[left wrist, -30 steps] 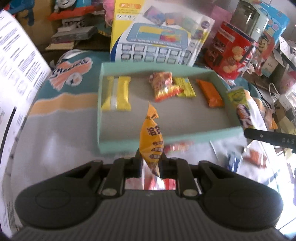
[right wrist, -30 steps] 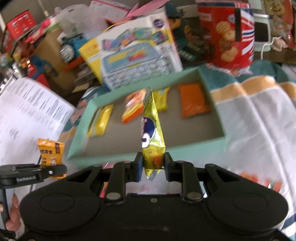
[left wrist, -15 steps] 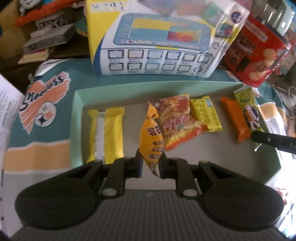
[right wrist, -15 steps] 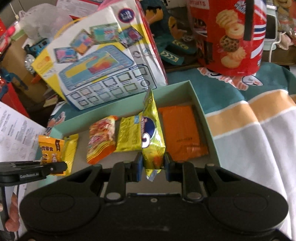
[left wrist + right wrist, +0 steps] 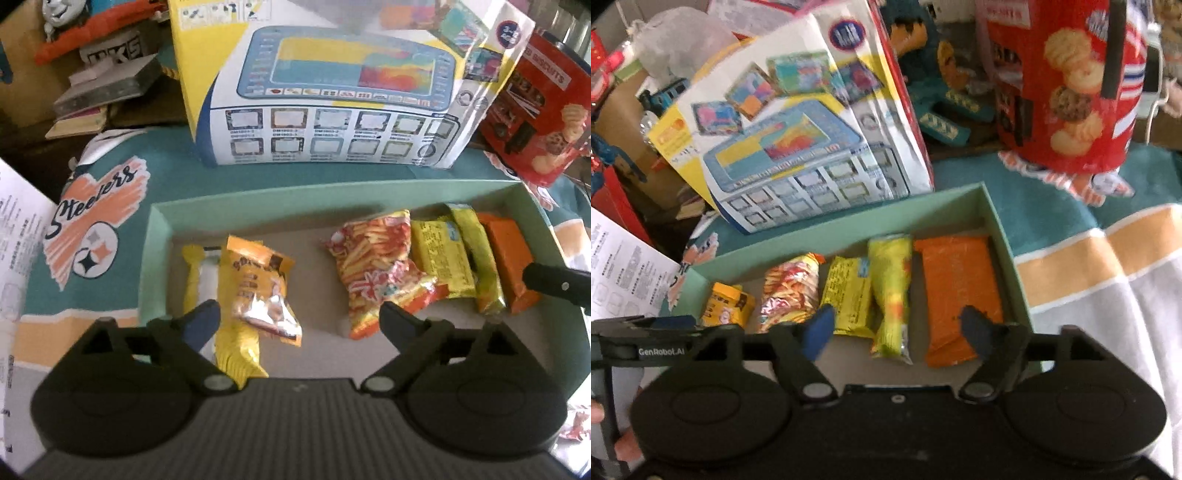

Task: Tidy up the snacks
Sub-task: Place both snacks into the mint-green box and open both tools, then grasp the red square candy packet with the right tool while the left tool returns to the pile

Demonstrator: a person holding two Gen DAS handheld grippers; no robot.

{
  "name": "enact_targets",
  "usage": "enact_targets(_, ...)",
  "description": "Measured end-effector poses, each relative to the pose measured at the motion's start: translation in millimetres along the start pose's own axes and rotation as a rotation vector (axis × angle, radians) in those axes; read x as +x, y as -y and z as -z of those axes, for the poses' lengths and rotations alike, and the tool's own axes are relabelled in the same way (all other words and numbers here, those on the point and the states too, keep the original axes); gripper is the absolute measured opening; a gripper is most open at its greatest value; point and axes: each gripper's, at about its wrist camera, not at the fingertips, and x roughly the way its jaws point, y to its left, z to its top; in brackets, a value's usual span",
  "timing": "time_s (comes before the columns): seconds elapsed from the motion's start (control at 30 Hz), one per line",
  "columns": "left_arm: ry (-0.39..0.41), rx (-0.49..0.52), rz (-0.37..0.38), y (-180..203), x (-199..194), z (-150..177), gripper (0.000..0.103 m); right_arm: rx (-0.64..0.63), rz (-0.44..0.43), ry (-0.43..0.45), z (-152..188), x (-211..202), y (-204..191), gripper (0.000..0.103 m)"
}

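Note:
A shallow green box (image 5: 280, 201) (image 5: 1004, 236) holds a row of snacks. My left gripper (image 5: 299, 317) is open above its left half; the orange-yellow packet (image 5: 258, 284) (image 5: 726, 304) lies loose between the fingers, partly on a yellow bar (image 5: 195, 273). My right gripper (image 5: 897, 326) is open above the right half; the lime-yellow packet (image 5: 890, 295) (image 5: 480, 262) lies loose between a yellow packet (image 5: 847, 295) and an orange packet (image 5: 960, 291) (image 5: 509, 258). A red-striped chips bag (image 5: 373, 266) (image 5: 788, 291) lies in the middle.
A large toy-tablet box (image 5: 332, 85) (image 5: 798, 147) stands right behind the green box. A red biscuit tin (image 5: 1067, 85) (image 5: 543, 122) stands at the back right. White printed paper (image 5: 18, 240) is at the left. A teal Steelers cloth (image 5: 99, 206) covers the table.
Both grippers moved forward over the box and opened. The orange-yellow packet dropped from the left gripper and the lime-yellow packet from the right; both now lie in the box.

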Motion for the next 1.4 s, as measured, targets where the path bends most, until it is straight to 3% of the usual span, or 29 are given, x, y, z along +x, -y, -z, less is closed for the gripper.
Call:
enact_targets(0.2,0.024,0.0,-0.005,5.7,-35.5,19.2,0.103,-0.01,0.001,0.03,17.0,-37.2,-4.2,0.097)
enact_targets(0.37,0.019,0.013,-0.005,13.1,-65.5,48.4,0.103,0.003,-0.001,0.036,38.2,-70.5,-6.6,0.103)
enact_targets(0.73,-0.017,0.036,0.004,25.3,-109.4,136.1,0.103,0.015,-0.023,0.044,102.4,-141.8,-8.8,0.103)
enact_targets(1.0,-0.065,0.037,0.026,33.0,-117.9,200.1,0.103,0.027,-0.024,-0.004,150.2,-158.1,-1.4,0.103)
enact_targets(1.03,-0.062,0.042,0.033,34.3,-118.9,207.0,0.101,0.027,-0.023,-0.012,156.1,-158.7,-0.7,0.103)
enact_targets(1.1,-0.061,0.055,0.045,36.9,-120.3,217.1,0.087,0.028,-0.021,-0.025,164.9,-159.1,1.3,0.103)
enact_targets(1.23,-0.035,0.07,0.067,38.7,-126.0,231.4,0.077,0.033,-0.02,-0.037,181.6,-159.8,4.6,0.103)
enact_targets(1.3,-0.037,0.059,0.092,38.4,-126.4,236.3,0.07,0.017,-0.017,-0.033,189.3,-159.6,2.9,0.098)
enact_targets(1.33,-0.045,0.051,0.107,38.4,-125.3,238.9,0.067,0.009,-0.019,-0.037,191.8,-158.0,1.4,0.09)
enact_targets(1.4,-0.063,0.037,0.134,38.2,-122.5,243.9,0.053,-0.004,-0.041,-0.048,195.9,-154.4,-1.5,0.062)
